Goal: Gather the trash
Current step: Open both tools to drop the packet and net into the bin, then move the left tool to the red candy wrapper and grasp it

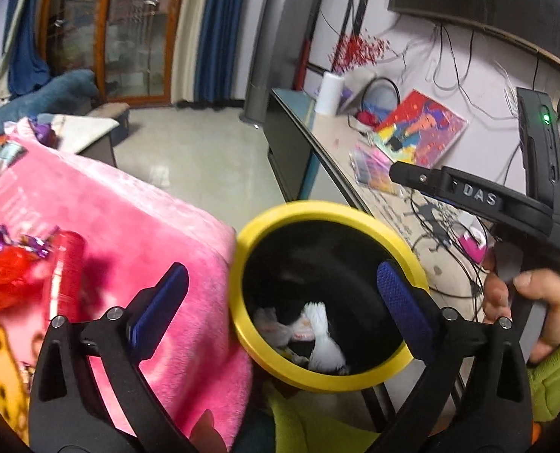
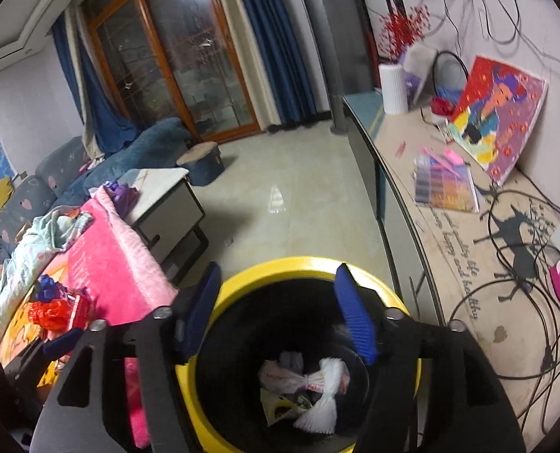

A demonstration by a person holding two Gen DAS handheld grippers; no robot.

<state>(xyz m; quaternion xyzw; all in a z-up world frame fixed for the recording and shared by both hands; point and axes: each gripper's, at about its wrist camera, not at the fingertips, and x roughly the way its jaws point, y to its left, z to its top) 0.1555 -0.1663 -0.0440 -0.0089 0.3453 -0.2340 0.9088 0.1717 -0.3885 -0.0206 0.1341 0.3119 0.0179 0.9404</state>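
One yellow-rimmed black round bin (image 2: 208,407) holds one white knotted plastic bag (image 2: 319,381). Left gripper (image 1: 280,305) and right gripper (image 2: 280,315): two, both spread wide, empty. Right gripper body reads "DAS"; far-right mat (image 2: 465,260) reads "happy and healthy".

Left claw (image 1: 280,305) jaws wide apart, empty; right claw (image 2: 280,317) parted, empty, both angled downward.
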